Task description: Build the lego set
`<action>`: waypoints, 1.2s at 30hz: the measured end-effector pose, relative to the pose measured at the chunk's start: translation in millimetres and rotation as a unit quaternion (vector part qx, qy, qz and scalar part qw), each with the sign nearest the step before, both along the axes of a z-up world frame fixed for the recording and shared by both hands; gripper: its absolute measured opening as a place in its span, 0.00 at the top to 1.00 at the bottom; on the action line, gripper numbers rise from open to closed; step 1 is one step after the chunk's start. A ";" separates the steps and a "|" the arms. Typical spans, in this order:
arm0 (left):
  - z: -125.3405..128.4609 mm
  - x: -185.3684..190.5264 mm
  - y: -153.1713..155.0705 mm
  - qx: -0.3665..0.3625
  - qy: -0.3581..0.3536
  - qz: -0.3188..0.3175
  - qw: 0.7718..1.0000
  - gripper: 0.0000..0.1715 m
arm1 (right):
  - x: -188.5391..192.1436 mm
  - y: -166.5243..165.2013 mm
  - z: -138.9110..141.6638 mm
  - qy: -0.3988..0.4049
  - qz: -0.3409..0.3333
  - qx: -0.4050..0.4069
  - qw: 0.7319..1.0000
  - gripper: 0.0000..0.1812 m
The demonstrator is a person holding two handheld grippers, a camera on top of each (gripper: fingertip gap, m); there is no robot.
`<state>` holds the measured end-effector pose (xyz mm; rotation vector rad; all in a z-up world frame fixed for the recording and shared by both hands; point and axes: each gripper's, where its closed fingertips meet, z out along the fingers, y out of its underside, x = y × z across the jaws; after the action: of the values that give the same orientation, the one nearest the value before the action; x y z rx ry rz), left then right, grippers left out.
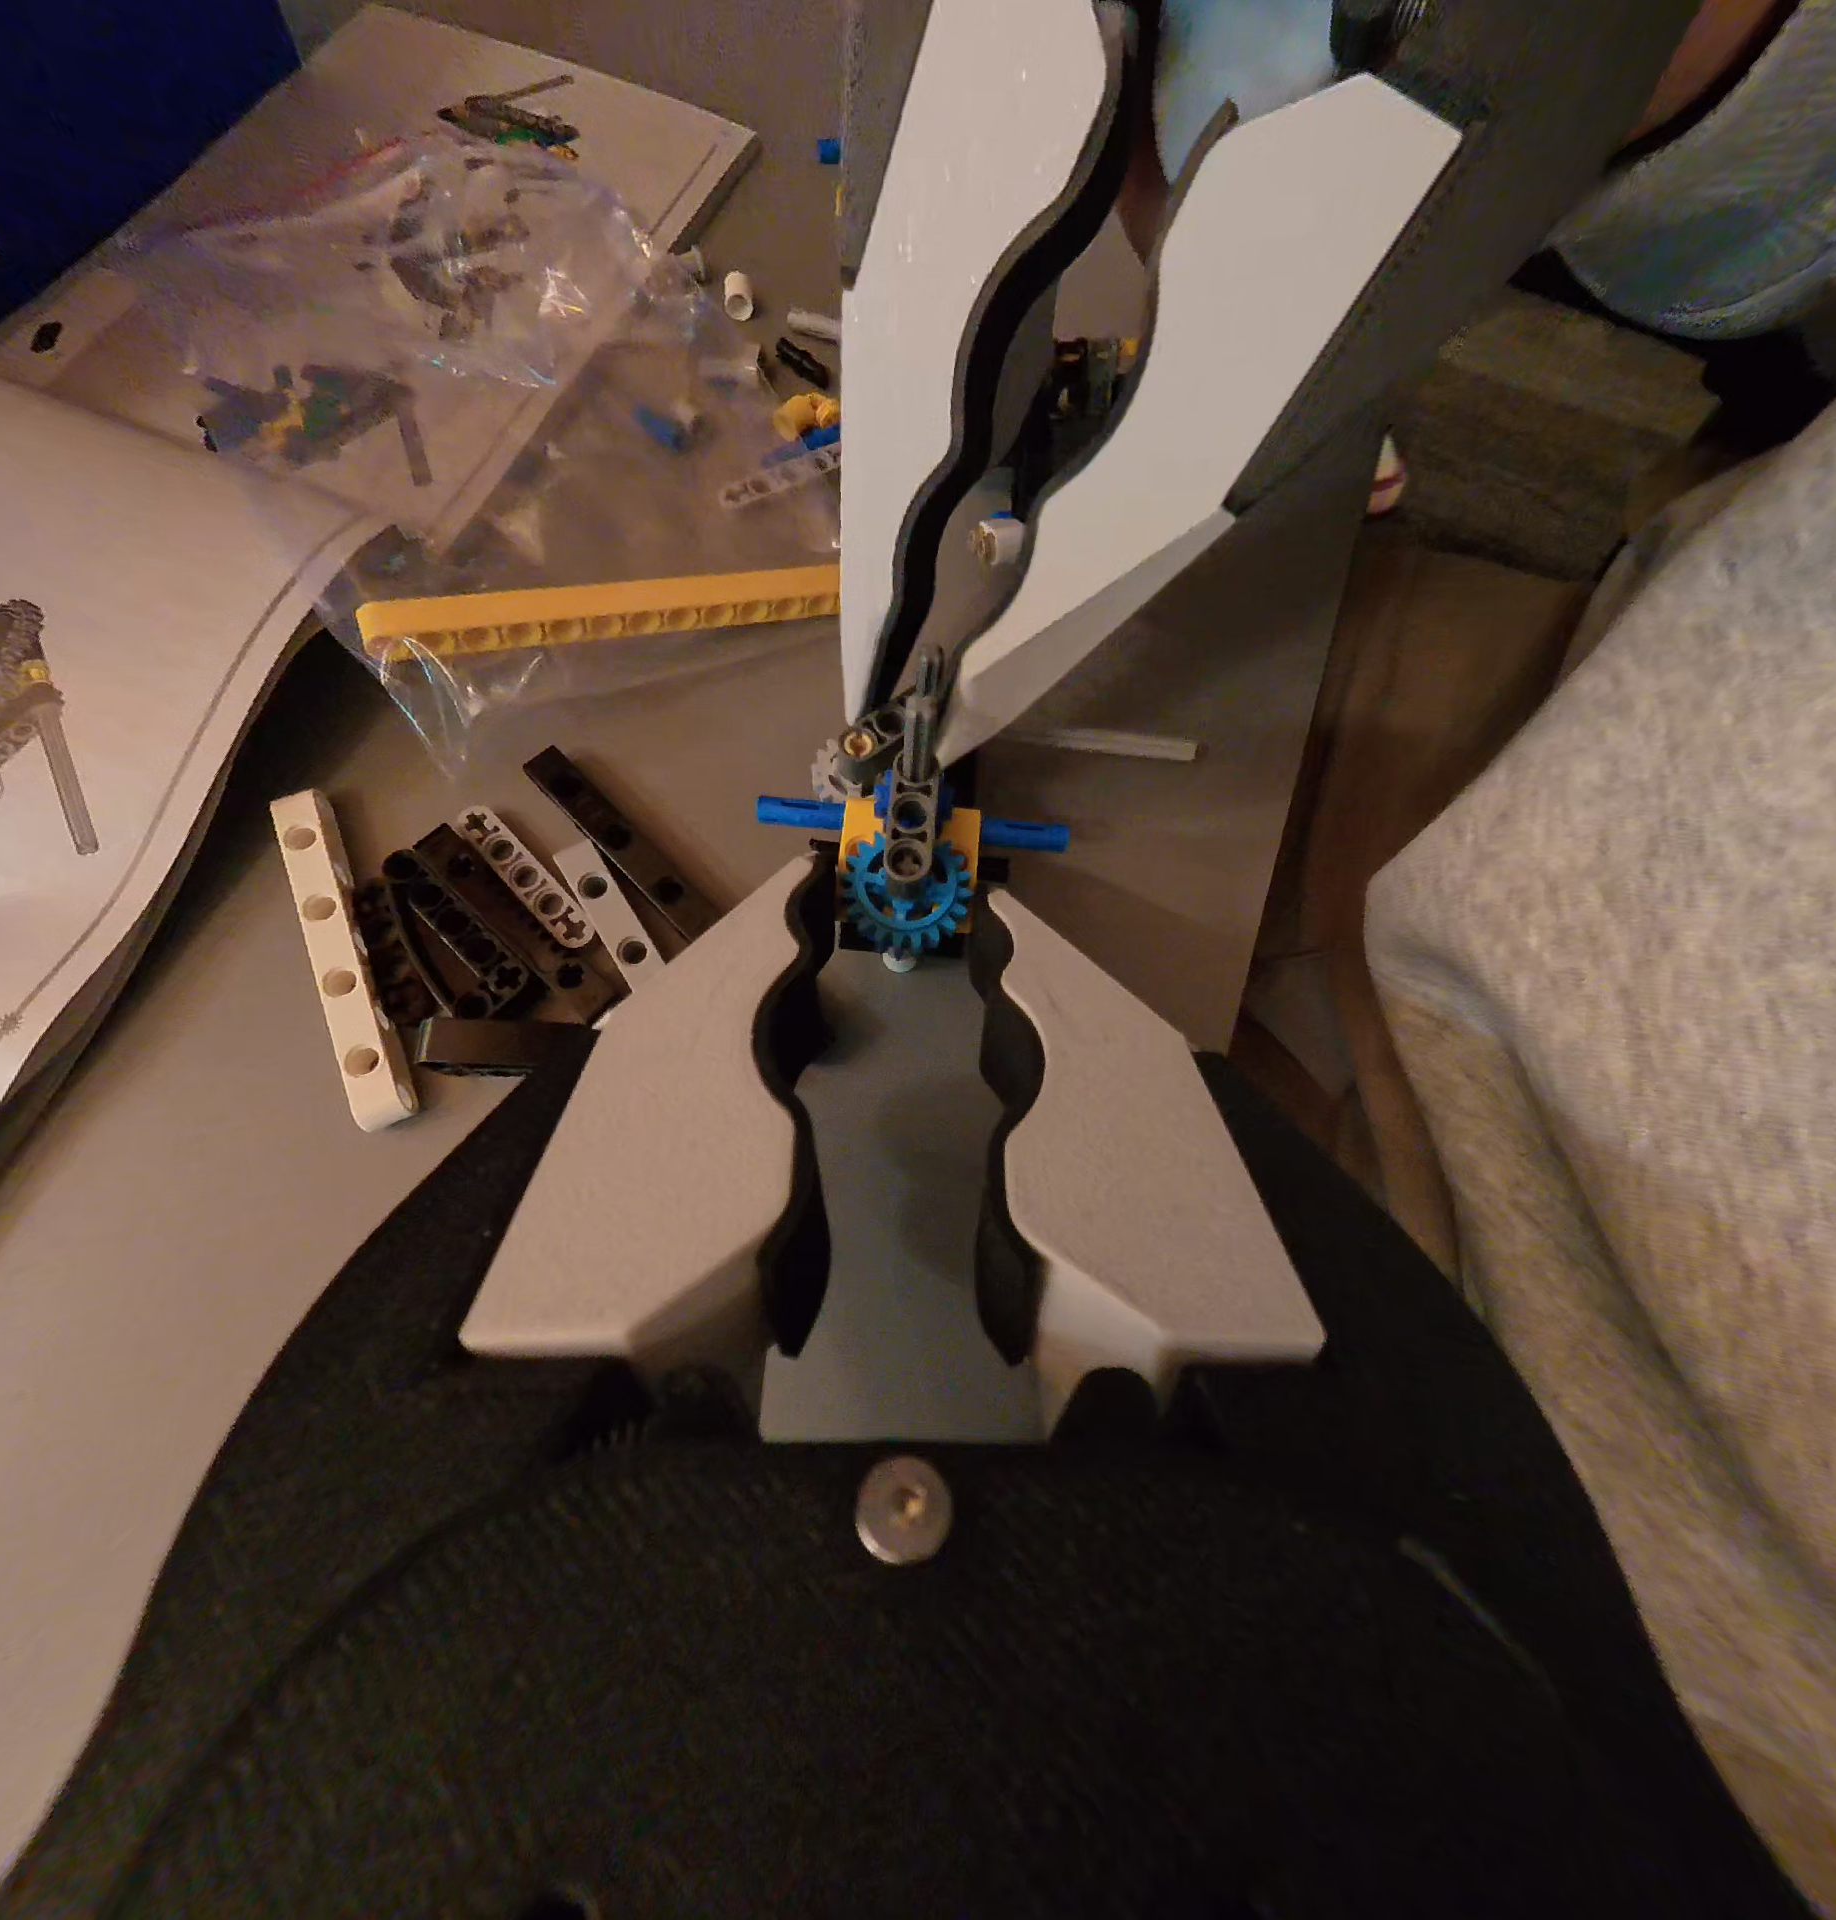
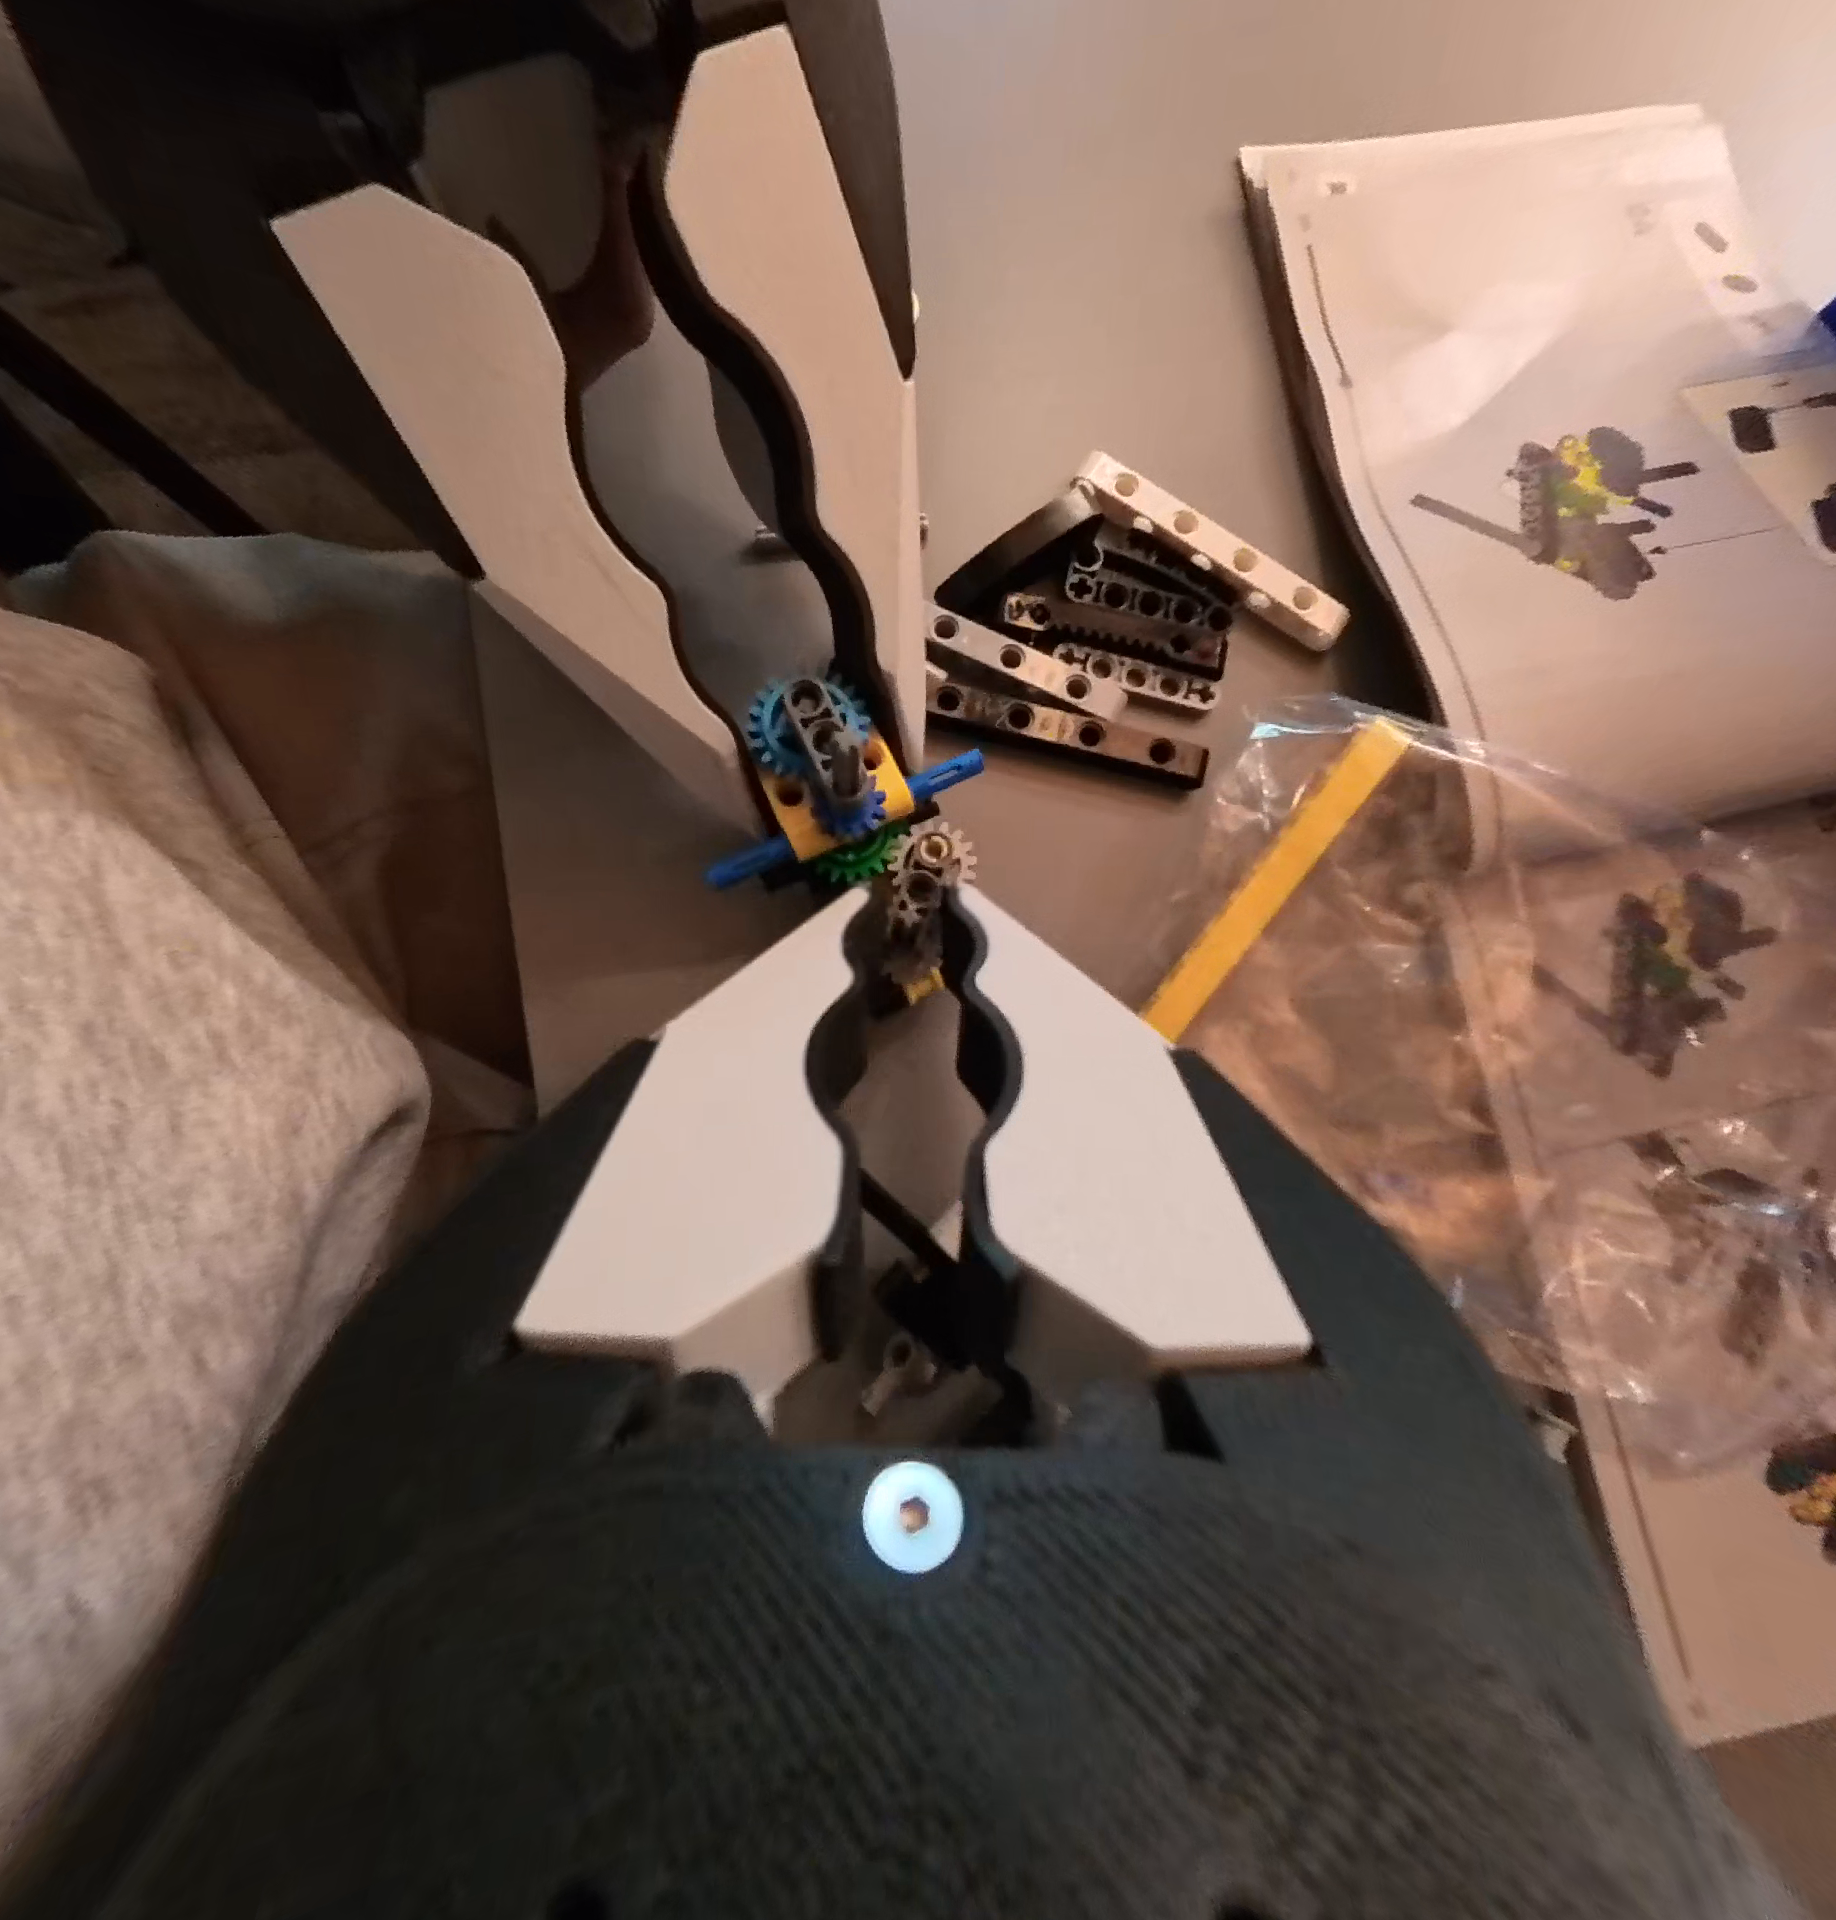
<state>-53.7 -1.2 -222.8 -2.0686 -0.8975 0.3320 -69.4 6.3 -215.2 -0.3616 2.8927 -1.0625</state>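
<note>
My left gripper (image 1: 903,920) is shut on a small assembly (image 1: 906,852): a yellow block with a blue gear, a blue axle sticking out on both sides and a grey liftarm on its face. My right gripper (image 2: 909,925) is shut on a small grey piece (image 2: 929,862) that carries a grey gear and a tan pin. It holds this piece against the assembly's far side. In the left wrist view the right gripper (image 1: 909,717) comes down from above. In the right wrist view the left gripper (image 2: 826,805) comes from above with the assembly (image 2: 820,769).
A pile of black and white beams (image 1: 478,925) lies left of the grippers on the grey table. A long yellow beam (image 1: 602,623) lies under a clear bag of parts (image 1: 405,260). Open instruction pages (image 1: 114,675) lie farther left. Grey fabric (image 1: 1620,1039) fills the right side. Less than 4 cm separates the two grippers' tips.
</note>
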 end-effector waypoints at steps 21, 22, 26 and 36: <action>0.1 0.3 -0.1 -0.001 0.001 0.000 1.000 0.86 | 0.0 0.9 -0.7 -0.009 -0.001 0.007 1.000 0.87; 0.1 0.4 -0.2 0.000 0.000 0.000 1.000 0.86 | -0.4 1.2 1.7 -0.009 -0.001 0.004 1.000 0.86; 0.2 0.4 -0.3 0.000 0.000 0.000 1.000 0.86 | -9.2 4.4 21.4 -0.002 -0.015 -0.028 0.999 0.86; 0.7 0.2 -0.8 0.002 -0.001 0.003 1.000 0.86 | -96.1 41.0 33.8 0.056 -0.139 -0.026 0.988 0.77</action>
<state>-53.5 -2.0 -222.1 -2.0629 -0.9053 0.3311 -165.5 47.3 -181.4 -0.0172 3.0883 -1.1900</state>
